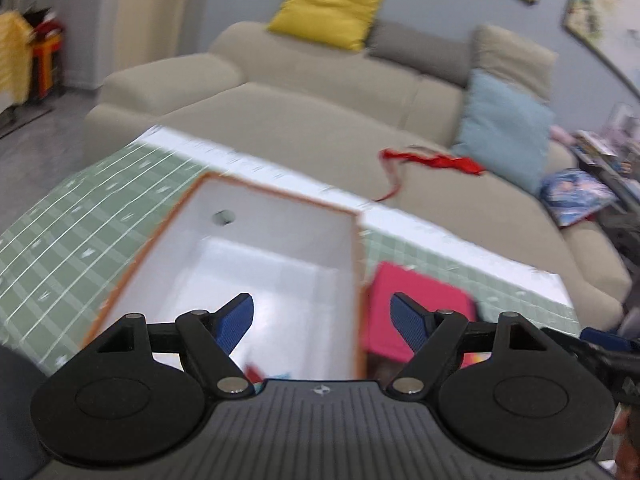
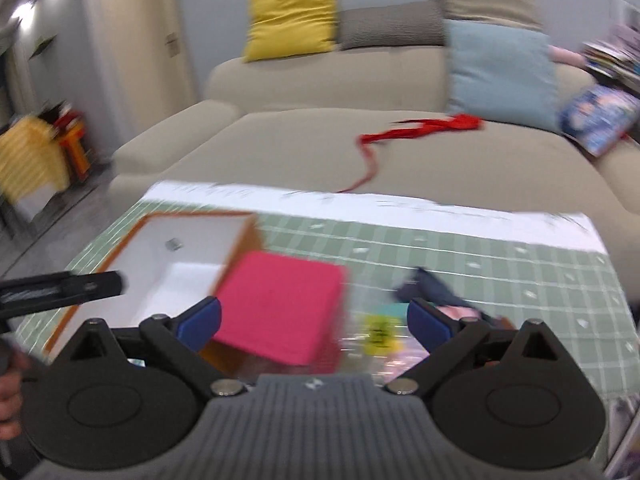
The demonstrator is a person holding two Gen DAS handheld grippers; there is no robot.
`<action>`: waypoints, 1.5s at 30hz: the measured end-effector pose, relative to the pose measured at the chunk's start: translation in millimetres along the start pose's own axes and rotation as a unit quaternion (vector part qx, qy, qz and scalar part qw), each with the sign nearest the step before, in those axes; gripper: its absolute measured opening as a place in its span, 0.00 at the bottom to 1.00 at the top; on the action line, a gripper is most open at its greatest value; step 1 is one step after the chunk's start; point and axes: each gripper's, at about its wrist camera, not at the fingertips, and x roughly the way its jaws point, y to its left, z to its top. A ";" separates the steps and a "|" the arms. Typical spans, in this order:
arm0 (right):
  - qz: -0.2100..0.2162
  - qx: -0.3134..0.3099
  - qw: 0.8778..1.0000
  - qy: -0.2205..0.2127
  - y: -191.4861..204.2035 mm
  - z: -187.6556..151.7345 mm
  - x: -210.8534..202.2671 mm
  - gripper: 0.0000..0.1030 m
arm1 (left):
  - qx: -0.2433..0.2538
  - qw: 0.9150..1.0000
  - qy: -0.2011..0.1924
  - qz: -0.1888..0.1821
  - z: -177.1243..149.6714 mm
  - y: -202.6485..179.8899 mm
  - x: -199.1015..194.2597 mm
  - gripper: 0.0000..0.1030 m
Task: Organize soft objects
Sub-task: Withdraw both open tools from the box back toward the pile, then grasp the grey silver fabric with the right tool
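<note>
One white box, one pink cloth, one dark cloth. Three sofa cushions: yellow, grey, blue. One red ribbon.

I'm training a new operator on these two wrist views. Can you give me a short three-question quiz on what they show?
1. True or false: the left gripper is shut on the pink cloth.
2. Where does the pink cloth lie relative to the white box? A) at the bottom of it B) draped over its right edge C) on the sofa
3. Fill in: a red ____ lies on the sofa in front of the light blue cushion.

Key: 1. False; both the left and the right gripper are open and hold nothing. 2. B. 3. ribbon.
</note>
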 end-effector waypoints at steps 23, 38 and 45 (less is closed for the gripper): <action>-0.024 0.082 0.989 0.119 -112.0 -76.8 77.2 0.63 | 0.214 0.950 0.156 -0.165 -106.8 -127.0 39.6 0.89; -0.008 0.082 0.986 0.144 -119.8 -82.7 88.8 0.04 | 0.232 0.939 0.195 -0.163 -124.7 -130.3 52.8 0.89; -0.006 0.070 0.993 0.093 -121.7 -54.8 59.1 0.01 | 0.256 0.929 0.181 -0.199 -136.7 -141.4 60.3 0.89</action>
